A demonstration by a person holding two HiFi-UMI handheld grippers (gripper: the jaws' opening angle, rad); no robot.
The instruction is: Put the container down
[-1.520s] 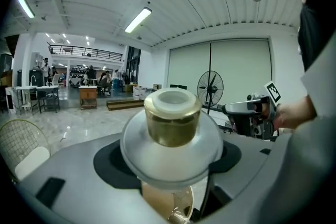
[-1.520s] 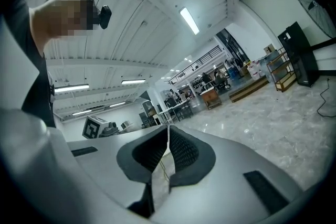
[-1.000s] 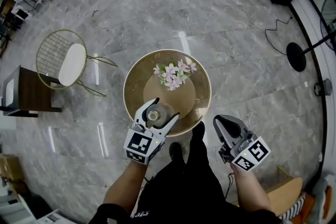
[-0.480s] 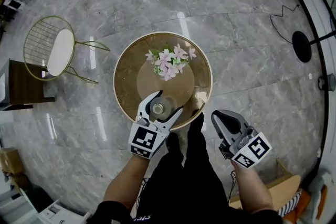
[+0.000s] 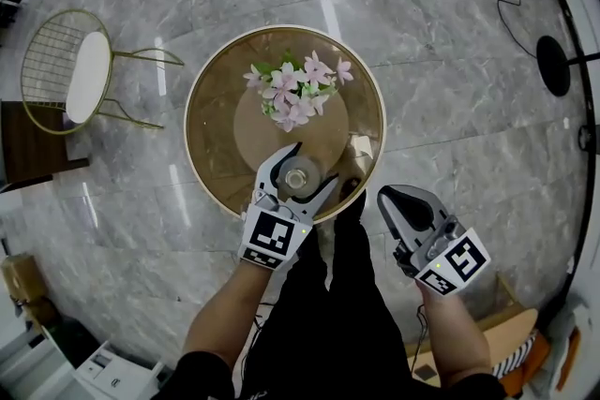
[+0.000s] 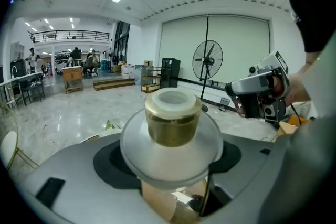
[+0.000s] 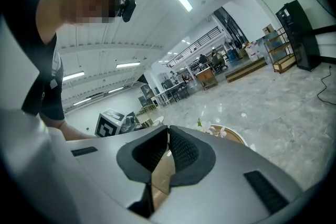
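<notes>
Grips the container (image 6: 172,120) upright in the left gripper (image 5: 312,167), jaws clamped round it below its gold neck and white cap; hangs it over the near part of the round glass worktop (image 5: 214,128), near the pink flowers (image 5: 295,89). Holds the right gripper (image 7: 167,136) pressed together on nothing, off the worktop's rim.

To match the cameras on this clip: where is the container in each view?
Head view: container lower centre, over the near side of the table.
Left gripper view: dead centre, gripped between the jaws.
Right gripper view: not made out.
Shared landmark: the pink flowers, in head and right gripper views.
</notes>
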